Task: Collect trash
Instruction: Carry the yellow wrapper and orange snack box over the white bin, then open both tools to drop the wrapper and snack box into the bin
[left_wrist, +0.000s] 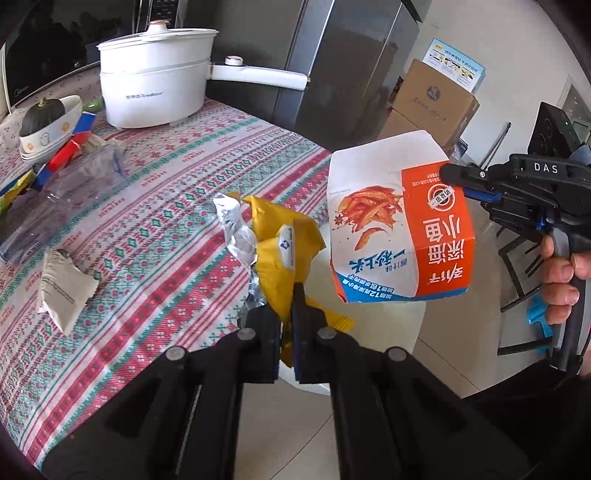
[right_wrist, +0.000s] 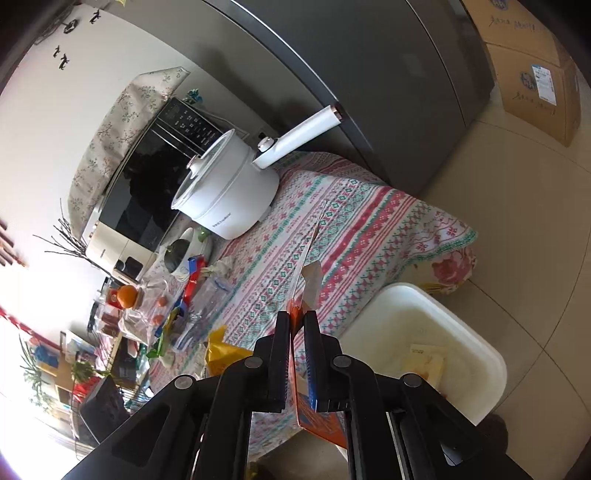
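Trash, two pieces in my tools. My left gripper (left_wrist: 286, 295) is pinched on a crumpled yellow wrapper (left_wrist: 280, 243) with silver foil lining, held up just past the table's near edge. My right gripper (right_wrist: 295, 321) is clamped on the orange side of a flattened snack box (left_wrist: 399, 221), white and orange with blue print; from my right wrist camera the box shows edge-on between the fingers (right_wrist: 282, 332). Both pieces hang off the side of the table, the box farther out than the wrapper.

White bin (right_wrist: 472, 332): on the floor beside the table's corner, below my right gripper, a pale carton lying inside it.

Table (left_wrist: 177, 177), patterned cloth: crumpled paper scrap (left_wrist: 62, 288) near its front edge; clear plastic bag (left_wrist: 74, 188) farther in; white electric pot (left_wrist: 155, 81) at the far side; bowl holding a dark squash (left_wrist: 40, 118) left of the pot.
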